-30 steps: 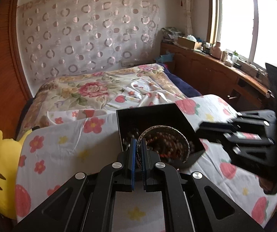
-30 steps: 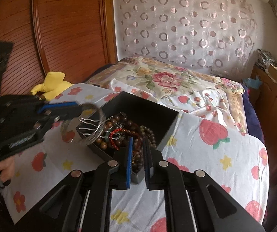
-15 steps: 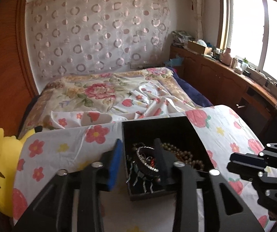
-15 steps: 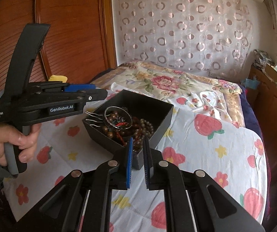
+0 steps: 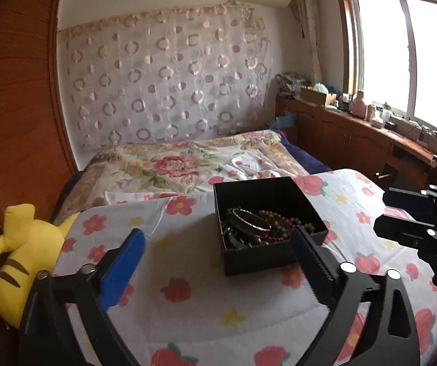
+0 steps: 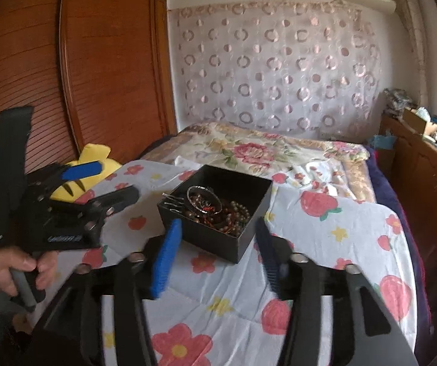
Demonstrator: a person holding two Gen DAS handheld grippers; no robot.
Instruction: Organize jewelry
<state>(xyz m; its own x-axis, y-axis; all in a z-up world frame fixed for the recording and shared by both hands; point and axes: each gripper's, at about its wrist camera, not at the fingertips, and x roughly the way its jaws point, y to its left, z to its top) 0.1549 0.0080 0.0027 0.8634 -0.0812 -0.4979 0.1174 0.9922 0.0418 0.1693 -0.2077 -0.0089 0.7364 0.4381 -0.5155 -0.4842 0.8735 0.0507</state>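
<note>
One second ago the left gripper pinched a silver bangle over the black box; now its jaws have just been opening, they are spread wide with nothing between them, and the bangle lies inside the box on the bead strings. The right gripper was pressed together before; its jaws also have just been opening and stand apart, empty, in front of the box's near corner. Both grippers are further from the box than before. The box rests on the table's flower-print cloth, near the bed. In the right wrist view, a hand holds the left gripper's handle at the left edge, partly cut off. Metal hairpins stick out at the box's left wall. The beads are tangled, so I cannot tell single pieces apart. A yellow plush toy is half hidden behind the left gripper.
</note>
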